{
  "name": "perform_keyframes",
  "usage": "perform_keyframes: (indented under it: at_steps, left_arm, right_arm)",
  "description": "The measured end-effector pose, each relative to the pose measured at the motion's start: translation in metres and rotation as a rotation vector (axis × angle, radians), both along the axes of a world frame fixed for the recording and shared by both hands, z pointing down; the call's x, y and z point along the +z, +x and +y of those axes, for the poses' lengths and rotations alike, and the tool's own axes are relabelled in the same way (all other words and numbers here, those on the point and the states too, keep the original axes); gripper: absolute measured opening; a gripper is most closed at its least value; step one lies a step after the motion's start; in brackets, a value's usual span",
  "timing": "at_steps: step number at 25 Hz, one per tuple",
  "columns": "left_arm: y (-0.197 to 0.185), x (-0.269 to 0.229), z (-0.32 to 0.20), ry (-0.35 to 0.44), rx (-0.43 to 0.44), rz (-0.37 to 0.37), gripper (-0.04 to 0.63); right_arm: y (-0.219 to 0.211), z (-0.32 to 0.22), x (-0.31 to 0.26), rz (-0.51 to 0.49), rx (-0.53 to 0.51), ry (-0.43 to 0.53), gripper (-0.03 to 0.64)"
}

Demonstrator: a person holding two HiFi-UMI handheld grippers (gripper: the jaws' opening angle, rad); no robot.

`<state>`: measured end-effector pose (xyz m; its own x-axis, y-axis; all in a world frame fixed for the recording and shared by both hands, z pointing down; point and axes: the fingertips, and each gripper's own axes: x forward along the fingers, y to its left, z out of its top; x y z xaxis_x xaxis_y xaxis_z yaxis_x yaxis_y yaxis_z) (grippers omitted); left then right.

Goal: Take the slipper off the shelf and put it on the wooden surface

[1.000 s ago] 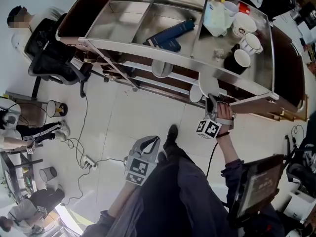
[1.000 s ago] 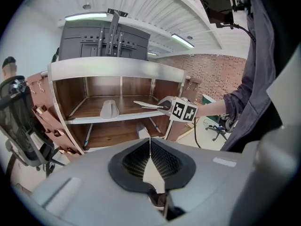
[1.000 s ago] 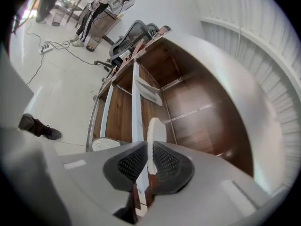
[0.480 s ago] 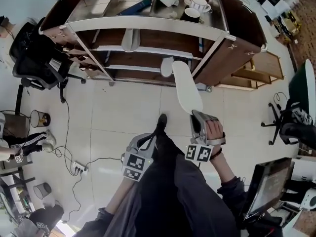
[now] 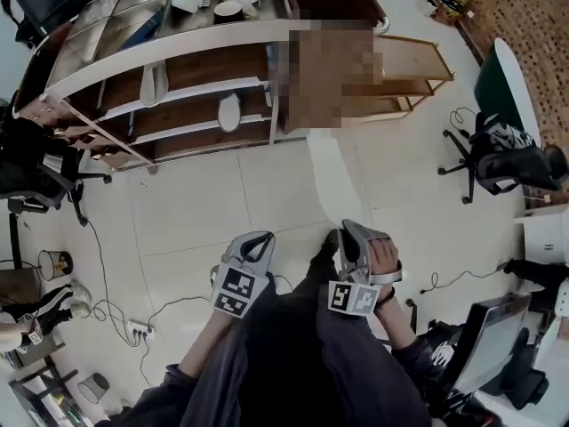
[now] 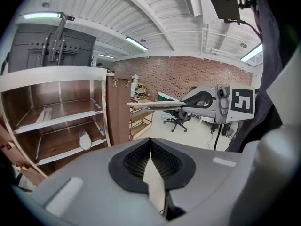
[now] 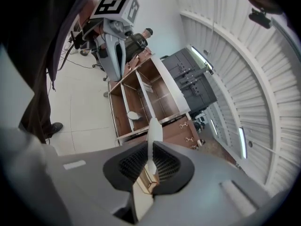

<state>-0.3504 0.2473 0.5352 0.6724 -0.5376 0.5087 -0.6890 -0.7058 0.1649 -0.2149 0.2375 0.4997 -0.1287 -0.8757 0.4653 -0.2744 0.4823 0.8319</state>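
Two claws hang low over the tiled floor [image 5: 204, 203]. The right claw [image 7: 149, 161] grips a white slipper [image 7: 153, 131] by one end, edge-on in the air and well clear of the wooden shelf [image 5: 178, 92]. The left claw [image 6: 150, 157] is pinched closed, empty.

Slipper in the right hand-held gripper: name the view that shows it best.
Head view: the slipper shows its whole length, reaching out from the right hand-held gripper. Left gripper view: thin, side-on. Right gripper view: edge-on between the jaws.
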Motion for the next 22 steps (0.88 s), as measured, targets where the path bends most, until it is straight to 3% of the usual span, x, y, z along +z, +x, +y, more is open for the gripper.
perform_keyframes:
  at_steps: [6, 15, 22]
  left_arm:
    - [0.114, 0.001, 0.003, 0.008, 0.108, -0.031, 0.018]
    - [0.337, -0.008, -0.027, 0.061, 0.075, -0.099, 0.02]
    - [0.461, -0.024, -0.042, 0.079, 0.178, -0.11, 0.02]
  right_arm:
    - [0.115, 0.018, 0.004, -0.043, 0.106, 0.009, 0.032]
    - [0.33, 0.002, 0.001, -0.087, 0.083, 0.052, 0.032]
    - [0.45, -0.026, -0.006, -0.107, 0.165, 0.074, 0.032]
